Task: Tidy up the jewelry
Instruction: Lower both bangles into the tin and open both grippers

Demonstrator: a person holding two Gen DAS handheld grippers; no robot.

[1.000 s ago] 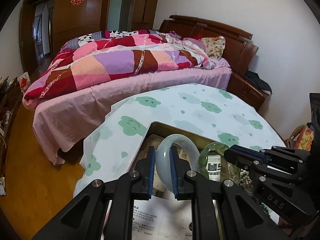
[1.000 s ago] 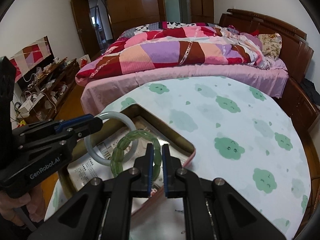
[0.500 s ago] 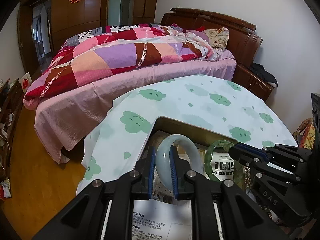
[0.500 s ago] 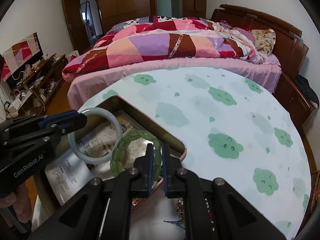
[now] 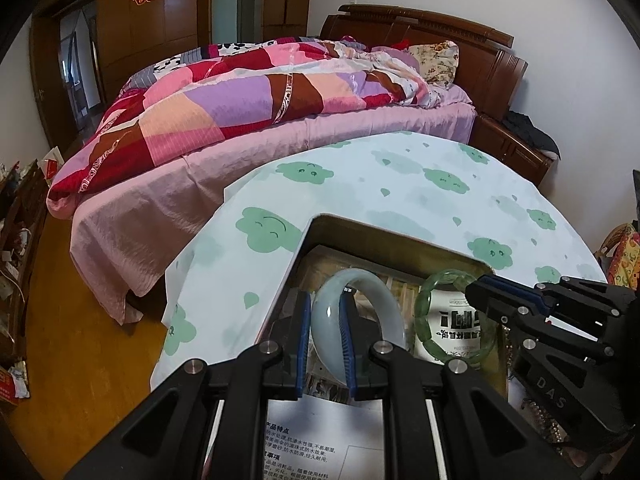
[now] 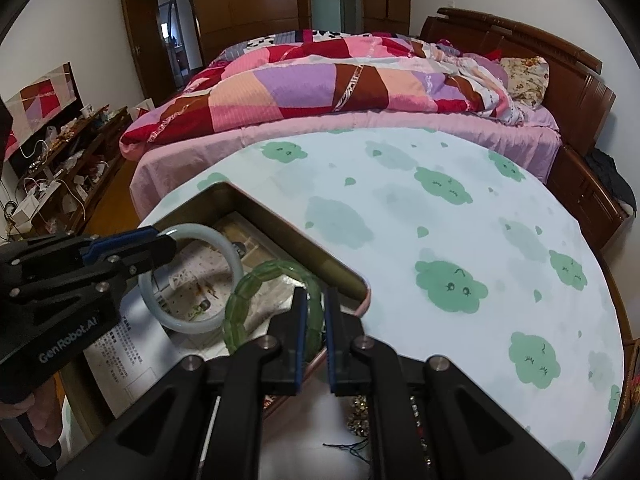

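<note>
Two grippers each clamp a bangle above the open metal tin (image 5: 400, 240). The left gripper (image 5: 325, 334) pinches the pale jade bangle (image 5: 384, 300) between its blue pads, and the right gripper (image 6: 314, 330) grips the beaded green bracelet (image 6: 248, 292) (its ring stands upright). Both rings hang just beside each other over printed papers (image 6: 120, 356) in the tin, which rests on the cloud-patterned tablecloth (image 6: 440, 220), with a bed (image 5: 240, 100) beyond.
</note>
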